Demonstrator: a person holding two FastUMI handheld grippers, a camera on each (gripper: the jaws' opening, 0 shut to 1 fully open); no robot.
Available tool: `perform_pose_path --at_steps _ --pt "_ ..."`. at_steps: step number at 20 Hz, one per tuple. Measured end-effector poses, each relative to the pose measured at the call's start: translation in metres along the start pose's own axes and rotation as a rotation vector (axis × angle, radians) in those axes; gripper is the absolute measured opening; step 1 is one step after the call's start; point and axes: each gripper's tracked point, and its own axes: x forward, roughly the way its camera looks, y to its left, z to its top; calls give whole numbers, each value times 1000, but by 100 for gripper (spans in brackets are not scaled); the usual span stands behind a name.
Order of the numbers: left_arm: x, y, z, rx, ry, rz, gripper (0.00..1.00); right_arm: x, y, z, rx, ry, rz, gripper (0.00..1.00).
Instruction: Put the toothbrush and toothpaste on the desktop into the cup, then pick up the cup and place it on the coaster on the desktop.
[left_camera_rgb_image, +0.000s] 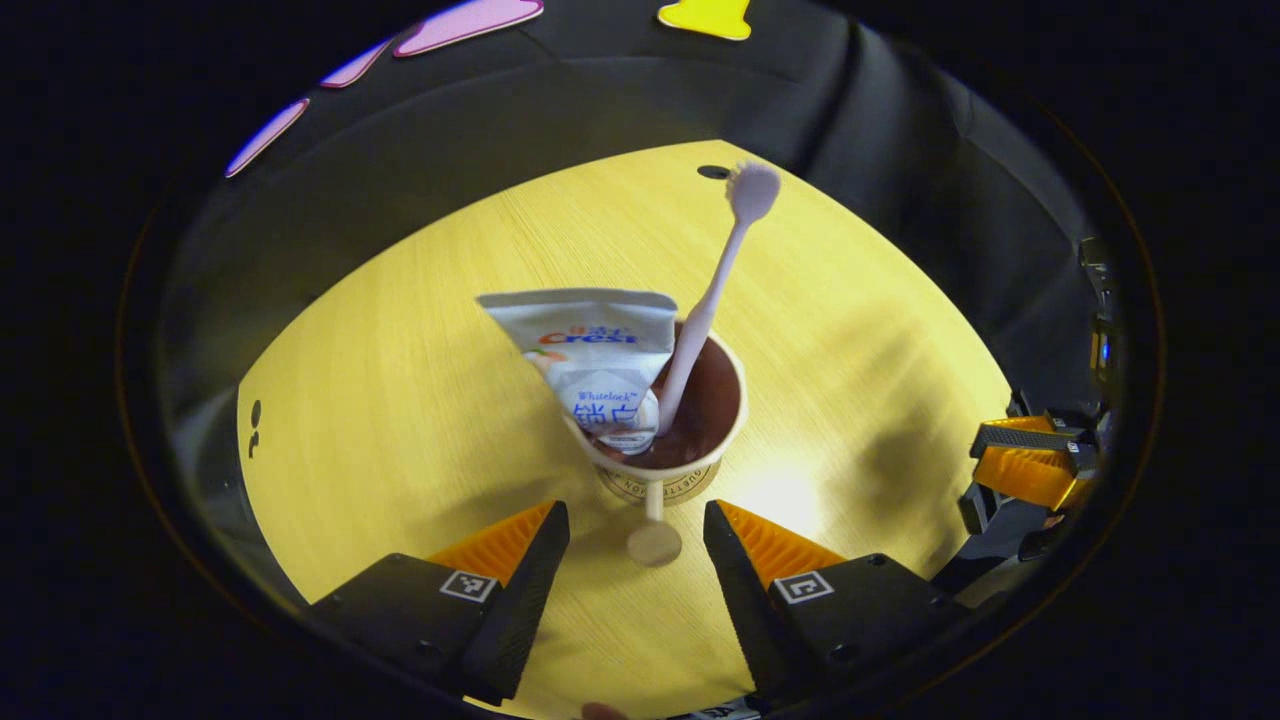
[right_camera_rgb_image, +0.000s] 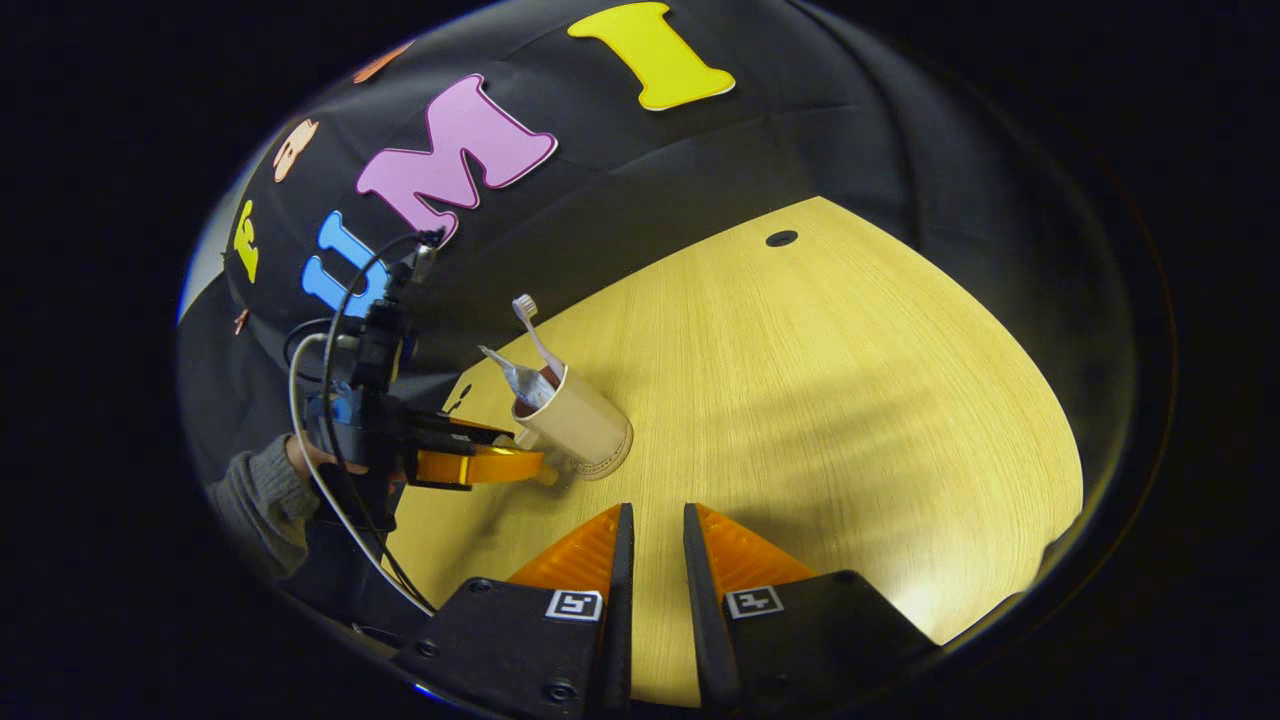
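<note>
So the cup stands upright on the surface with the toothpaste and toothbrush already poking out of it, and it looks like it sits on a round coaster (only the edge peeks out under the base, so I'm guessing). The left hand-held gripper is the nearer one, fingers spread wide and holding nothing, cup dead ahead just past its tips. The right hand-held gripper is nearly closed, empty, farther from the cup.

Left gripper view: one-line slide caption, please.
Open left gripper faces the cup on its coaster, toothbrush and toothpaste standing inside.
</note>
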Motion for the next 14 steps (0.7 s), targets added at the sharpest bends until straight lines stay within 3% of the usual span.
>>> perform_pose_path --at_steps 14 --pt "-115 9 -24 -232 -312 61 85 11 23 -4 -36 28 25 30"
